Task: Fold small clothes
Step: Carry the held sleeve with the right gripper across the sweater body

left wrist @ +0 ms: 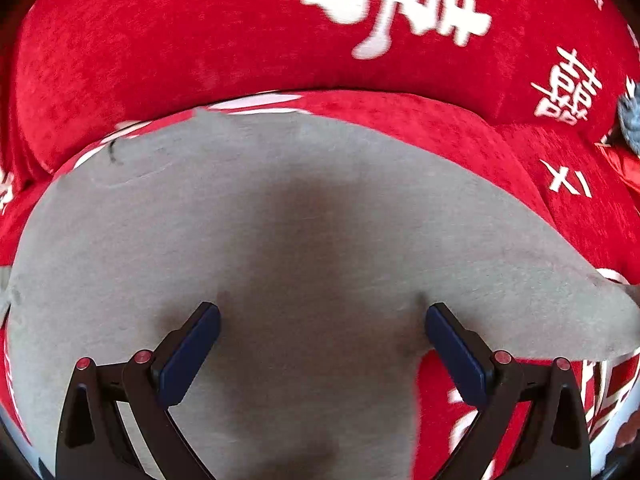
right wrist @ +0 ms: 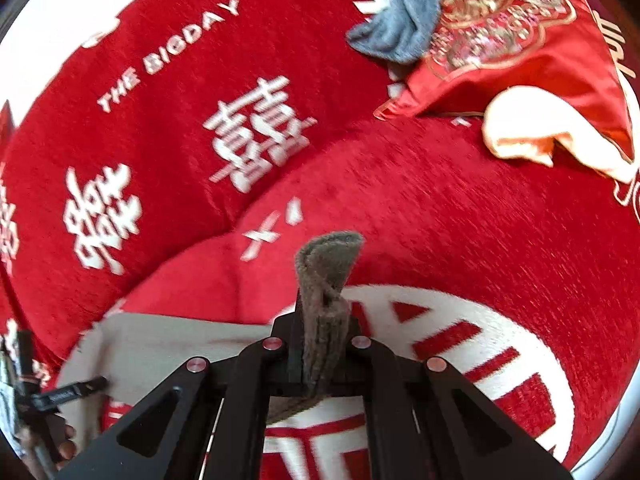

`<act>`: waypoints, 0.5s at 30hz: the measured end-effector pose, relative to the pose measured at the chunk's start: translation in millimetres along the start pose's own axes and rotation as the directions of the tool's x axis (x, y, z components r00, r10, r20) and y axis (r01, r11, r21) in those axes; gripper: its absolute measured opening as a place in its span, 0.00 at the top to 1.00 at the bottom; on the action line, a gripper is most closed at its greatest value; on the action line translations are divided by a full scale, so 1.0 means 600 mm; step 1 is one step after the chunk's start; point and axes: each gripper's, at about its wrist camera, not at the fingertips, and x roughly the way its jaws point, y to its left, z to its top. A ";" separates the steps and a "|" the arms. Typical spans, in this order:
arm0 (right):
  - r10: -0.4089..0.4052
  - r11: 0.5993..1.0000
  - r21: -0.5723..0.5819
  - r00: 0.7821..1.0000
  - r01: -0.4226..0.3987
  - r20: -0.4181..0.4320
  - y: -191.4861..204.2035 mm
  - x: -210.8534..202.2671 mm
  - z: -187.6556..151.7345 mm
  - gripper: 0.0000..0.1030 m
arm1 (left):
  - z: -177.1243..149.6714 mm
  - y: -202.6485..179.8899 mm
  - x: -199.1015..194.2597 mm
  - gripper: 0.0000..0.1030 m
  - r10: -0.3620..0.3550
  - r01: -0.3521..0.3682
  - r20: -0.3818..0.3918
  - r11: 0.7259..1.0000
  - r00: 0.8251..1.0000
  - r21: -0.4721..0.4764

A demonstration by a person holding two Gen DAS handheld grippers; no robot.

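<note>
A grey garment (left wrist: pixel 280 200) lies spread flat on a red sofa cover. My left gripper (left wrist: pixel 322 312) points steeply down over it, open, with its blue pads (left wrist: pixel 192 356) wide apart and only flat cloth between them. In the right wrist view my right gripper (right wrist: pixel 322 320) is shut on a bunched edge of the grey garment (right wrist: pixel 330 256), which sticks up past the fingertips and is lifted off the cover. The rest of the garment (right wrist: pixel 160 344) lies flat at the lower left, where part of the left gripper (right wrist: pixel 76 392) and a hand (right wrist: pixel 64 448) show.
The red sofa cover (right wrist: pixel 460 208) carries white characters and lettering, with a backrest (left wrist: pixel 160 40) rising behind the seat. A blue-grey cloth (right wrist: pixel 404 20), a red embroidered satin piece (right wrist: pixel 520 40) and a peach cloth (right wrist: pixel 532 128) lie at the far right.
</note>
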 end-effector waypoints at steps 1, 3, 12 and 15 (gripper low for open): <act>0.009 1.000 -0.001 1.000 -0.009 0.000 0.010 -0.002 0.004 0.95 | -0.003 0.009 0.000 0.00 0.001 -0.001 -0.003 1.000 1.000 -0.007; 0.041 0.999 -0.002 0.999 -0.041 -0.008 0.035 -0.009 0.008 0.95 | -0.011 0.032 -0.002 0.00 -0.003 0.003 -0.012 1.000 1.000 -0.022; 0.131 0.989 -0.062 0.991 -0.134 -0.039 0.201 -0.023 0.003 0.95 | -0.048 0.127 -0.029 0.00 -0.014 0.014 0.004 0.998 1.000 -0.062; 0.157 0.982 -0.104 0.987 -0.160 -0.041 0.277 -0.030 0.000 0.95 | -0.061 0.166 -0.037 0.00 -0.014 0.015 0.009 0.997 1.000 -0.082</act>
